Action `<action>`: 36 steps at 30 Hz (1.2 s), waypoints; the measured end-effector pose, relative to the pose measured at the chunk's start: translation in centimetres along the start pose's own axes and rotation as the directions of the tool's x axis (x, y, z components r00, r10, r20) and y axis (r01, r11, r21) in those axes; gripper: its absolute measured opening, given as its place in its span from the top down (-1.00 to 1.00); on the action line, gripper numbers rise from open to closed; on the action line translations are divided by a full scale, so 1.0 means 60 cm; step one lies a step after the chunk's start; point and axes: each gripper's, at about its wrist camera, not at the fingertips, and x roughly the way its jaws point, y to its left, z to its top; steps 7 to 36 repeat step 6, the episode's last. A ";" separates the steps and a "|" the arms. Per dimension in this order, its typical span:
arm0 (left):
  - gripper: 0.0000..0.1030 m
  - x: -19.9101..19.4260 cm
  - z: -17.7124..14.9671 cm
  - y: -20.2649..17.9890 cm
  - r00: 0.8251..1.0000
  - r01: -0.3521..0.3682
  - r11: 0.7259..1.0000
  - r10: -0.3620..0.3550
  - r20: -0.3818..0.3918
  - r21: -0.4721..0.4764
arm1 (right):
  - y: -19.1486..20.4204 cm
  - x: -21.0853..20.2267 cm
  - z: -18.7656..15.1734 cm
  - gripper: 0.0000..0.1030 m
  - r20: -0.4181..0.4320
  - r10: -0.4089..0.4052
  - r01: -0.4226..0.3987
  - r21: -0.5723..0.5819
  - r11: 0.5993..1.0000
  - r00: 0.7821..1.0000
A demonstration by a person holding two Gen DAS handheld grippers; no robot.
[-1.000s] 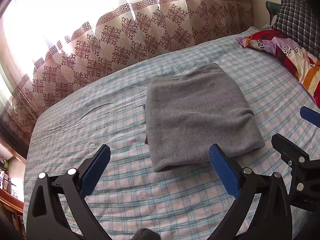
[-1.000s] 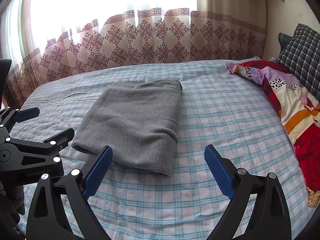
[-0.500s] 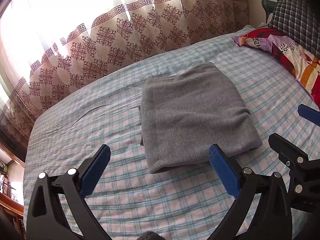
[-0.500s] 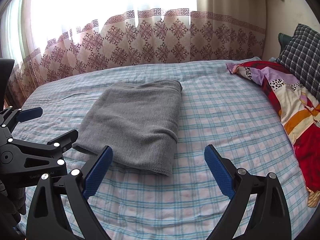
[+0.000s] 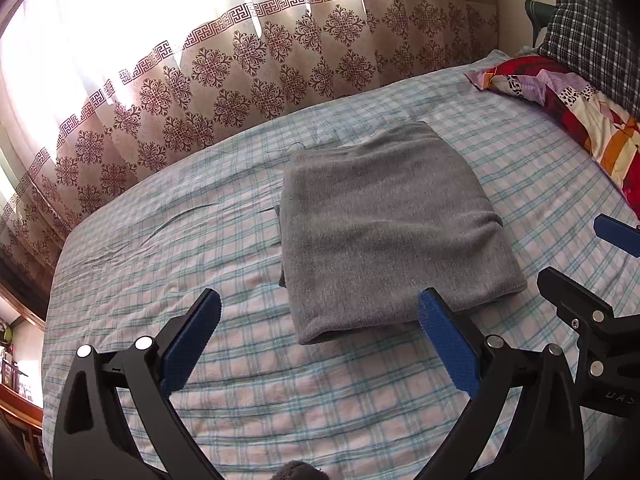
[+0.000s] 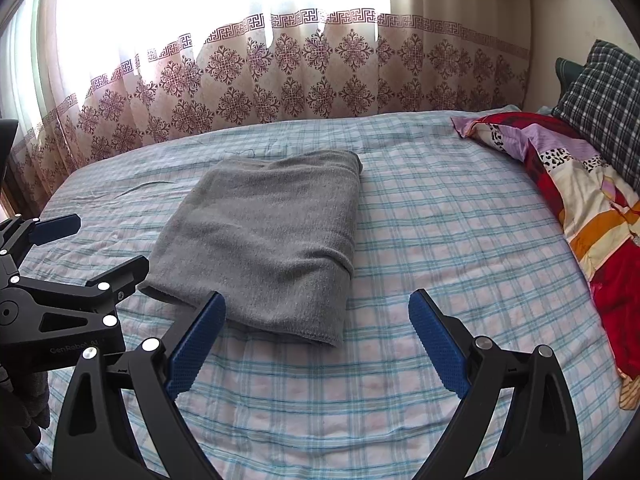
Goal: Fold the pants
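Observation:
The grey pants (image 5: 392,232) lie folded into a flat rectangle in the middle of the bed; they also show in the right wrist view (image 6: 260,240). My left gripper (image 5: 320,308) is open and empty, held above the bed just short of the pants' near edge. My right gripper (image 6: 316,312) is open and empty, held near the pants' front right corner. The right gripper shows at the right edge of the left wrist view (image 5: 592,272). The left gripper shows at the left edge of the right wrist view (image 6: 80,248).
The bed has a blue and pink checked sheet (image 5: 160,248). A colourful quilt (image 6: 568,184) and a dark checked pillow (image 6: 608,100) lie at the right. A patterned curtain (image 6: 280,88) hangs along the far side of the bed.
Both grippers have drifted slightly; the pants sit a little lower and more left in the left wrist view. Both stay open and the pants have not moved.

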 end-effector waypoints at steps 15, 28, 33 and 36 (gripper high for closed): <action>-0.95 0.023 -0.011 0.019 0.999 0.012 0.999 -0.014 -0.046 -0.042 | -0.017 0.024 -0.009 -0.79 -0.043 -0.012 0.013 0.031 0.999 0.999; -0.95 0.023 -0.011 0.019 0.999 0.012 0.999 -0.014 -0.046 -0.042 | -0.017 0.024 -0.009 -0.79 -0.043 -0.012 0.013 0.031 0.999 0.999; -0.95 0.023 -0.011 0.019 0.999 0.012 0.999 -0.014 -0.046 -0.042 | -0.017 0.024 -0.009 -0.79 -0.043 -0.012 0.013 0.031 0.999 0.999; -0.95 0.023 -0.011 0.019 0.999 0.012 0.999 -0.014 -0.046 -0.042 | -0.017 0.024 -0.009 -0.79 -0.043 -0.012 0.013 0.031 0.999 0.999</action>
